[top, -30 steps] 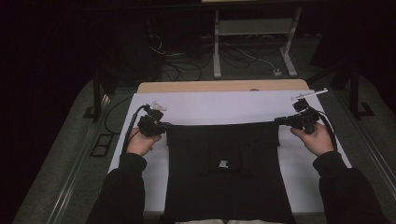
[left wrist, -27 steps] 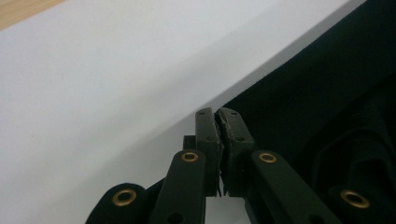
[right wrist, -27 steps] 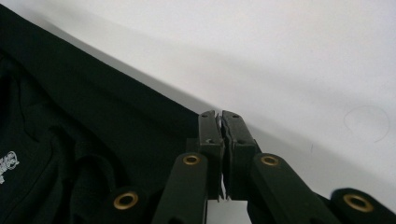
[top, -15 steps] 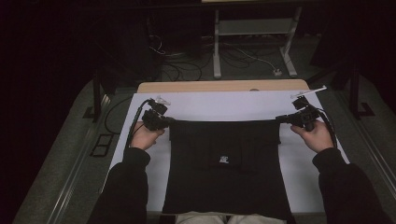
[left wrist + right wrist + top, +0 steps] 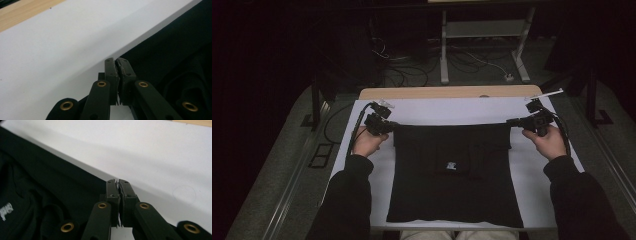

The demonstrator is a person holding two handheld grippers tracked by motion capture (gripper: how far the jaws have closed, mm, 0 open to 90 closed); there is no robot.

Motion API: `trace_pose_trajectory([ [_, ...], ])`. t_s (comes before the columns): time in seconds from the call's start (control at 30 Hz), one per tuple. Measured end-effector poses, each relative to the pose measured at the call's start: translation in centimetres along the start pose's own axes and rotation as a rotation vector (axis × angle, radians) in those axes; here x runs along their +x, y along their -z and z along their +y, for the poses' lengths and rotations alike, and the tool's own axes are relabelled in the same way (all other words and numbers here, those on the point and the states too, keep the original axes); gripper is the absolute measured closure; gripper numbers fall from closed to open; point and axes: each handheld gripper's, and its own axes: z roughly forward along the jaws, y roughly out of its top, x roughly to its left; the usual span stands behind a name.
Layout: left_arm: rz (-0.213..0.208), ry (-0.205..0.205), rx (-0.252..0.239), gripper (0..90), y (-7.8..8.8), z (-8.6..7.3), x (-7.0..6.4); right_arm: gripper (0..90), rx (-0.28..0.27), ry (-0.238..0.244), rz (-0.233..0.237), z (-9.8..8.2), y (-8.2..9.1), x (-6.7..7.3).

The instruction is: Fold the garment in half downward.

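A black garment [image 5: 454,175] lies flat on the white sheet [image 5: 442,112], with a small white label [image 5: 452,165] near its middle. My left gripper [image 5: 391,125] is shut on its far left corner, and my right gripper [image 5: 511,121] is shut on its far right corner. The far edge runs taut between them. In the left gripper view the shut jaws [image 5: 117,60] meet the dark cloth [image 5: 170,55] at its edge. In the right gripper view the shut jaws [image 5: 117,180] pinch the cloth's corner [image 5: 50,185].
The table's wooden far edge [image 5: 447,92] shows beyond the sheet. Behind it stand a metal frame [image 5: 482,30] and loose cables [image 5: 472,60] on the floor. A dark post [image 5: 316,100] stands to the left of the table. White sheet lies bare on both sides of the garment.
Both grippers have drawn the garment away from the person, up the sheet. Its near edge, which hung past the table's front, now lies on the sheet.
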Motion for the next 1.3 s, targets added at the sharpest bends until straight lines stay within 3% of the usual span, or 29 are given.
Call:
trace_pose_trajectory([
  [0.23,-0.002,0.016,-0.014,85.6,-0.2,0.0,0.5,87.0,-0.013,-0.042,-0.004,0.2,-1.0,-1.0],
  [0.57,0.011,0.009,0.003,85.6,-1.1,0.9,0.8,87.8,0.004,-0.014,-0.041,0.9,-1.9,-0.7],
  [1.3,0.049,0.03,-0.014,85.8,-1.0,2.9,2.2,87.8,-0.061,0.002,-0.077,4.5,-2.6,-0.5],
])
